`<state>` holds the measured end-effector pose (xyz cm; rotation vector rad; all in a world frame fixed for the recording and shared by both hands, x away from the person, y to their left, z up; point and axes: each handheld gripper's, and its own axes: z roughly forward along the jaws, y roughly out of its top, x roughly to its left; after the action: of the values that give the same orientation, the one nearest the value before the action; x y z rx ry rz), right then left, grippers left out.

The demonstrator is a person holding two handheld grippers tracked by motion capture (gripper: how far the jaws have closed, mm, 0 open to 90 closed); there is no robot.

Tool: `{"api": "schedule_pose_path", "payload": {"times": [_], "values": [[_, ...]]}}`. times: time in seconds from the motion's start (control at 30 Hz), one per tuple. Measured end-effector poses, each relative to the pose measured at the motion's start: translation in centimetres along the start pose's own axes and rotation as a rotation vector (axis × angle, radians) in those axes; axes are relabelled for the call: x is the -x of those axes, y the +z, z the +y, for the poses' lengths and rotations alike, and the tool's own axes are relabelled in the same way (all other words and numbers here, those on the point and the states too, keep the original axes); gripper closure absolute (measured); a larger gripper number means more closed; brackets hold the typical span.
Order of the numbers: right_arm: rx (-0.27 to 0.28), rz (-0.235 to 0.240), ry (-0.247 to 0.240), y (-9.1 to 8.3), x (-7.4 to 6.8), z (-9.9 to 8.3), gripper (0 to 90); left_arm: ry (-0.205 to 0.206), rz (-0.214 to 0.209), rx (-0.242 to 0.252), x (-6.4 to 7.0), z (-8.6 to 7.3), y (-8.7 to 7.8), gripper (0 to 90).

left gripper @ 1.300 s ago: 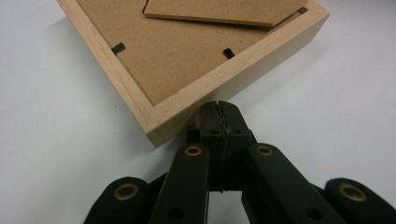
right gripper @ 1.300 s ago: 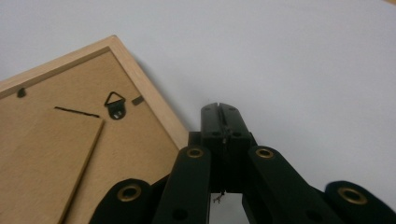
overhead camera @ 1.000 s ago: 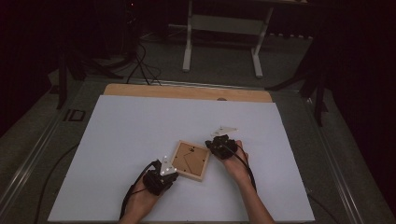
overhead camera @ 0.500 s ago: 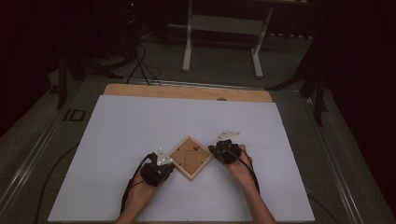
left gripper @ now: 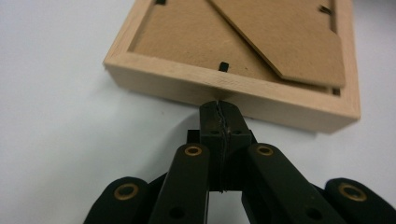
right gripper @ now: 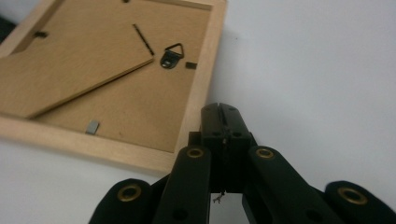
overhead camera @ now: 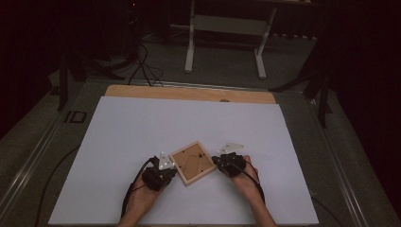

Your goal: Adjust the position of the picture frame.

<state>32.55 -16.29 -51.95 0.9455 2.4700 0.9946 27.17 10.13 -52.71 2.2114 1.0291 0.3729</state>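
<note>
Picture frame (overhead camera: 192, 162), of pale wood, is seen lying face down on the white surface (overhead camera: 142, 127), just below the middle of the high view, turned so that its corners point up and down the picture like a diamond. Its brown backing board, the folded stand (right gripper: 70, 74) and the small black hanger (right gripper: 172, 56) are turned upward. The left tongs (overhead camera: 166, 171) are set against the lower-left edge of the frame, and the right tongs (overhead camera: 220, 162) against its right corner. In the left gripper view the jaws are pressed fully together, with nothing between them, and their tip (left gripper: 219, 108) touches the wooden side. In the right gripper view the jaws are likewise closed and empty, their tip (right gripper: 219, 112) resting just beside the wooden rim; whether contact is made cannot be told.

The work is judged to be a nudging and turning of the frame by closed tips from two sides. The frame has been brought close to the near edge of the surface; no lifting, flipping or opening of the back is seen, so any such step is left undone.

Against the earlier high views, the frame has been rotated further and both hands have been drawn slightly toward the bottom of the picture.
</note>
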Motion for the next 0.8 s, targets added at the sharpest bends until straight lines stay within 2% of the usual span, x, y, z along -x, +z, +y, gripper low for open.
{"api": "schedule_pose_path", "payload": {"times": [0.3,0.47,0.6,0.8], "values": [[0.017,0.015,0.007,-1.0,-0.6,-0.9,90.0,-0.01,0.003,0.007,-0.6,0.2,0.2,89.5],[0.013,0.025,0.005,-1.6,-1.1,-1.6,90.0,0.014,-0.007,-0.003,0.1,-0.2,-0.4,89.5],[0.012,0.03,-0.01,-2.0,-1.5,-1.8,90.0,0.015,-0.015,-0.005,0.4,-0.5,-0.9,89.5],[0.015,0.04,-0.017,-2.5,-2.1,-2.0,90.0,0.035,-0.008,-0.012,0.8,-0.6,-0.8,89.6]]}}
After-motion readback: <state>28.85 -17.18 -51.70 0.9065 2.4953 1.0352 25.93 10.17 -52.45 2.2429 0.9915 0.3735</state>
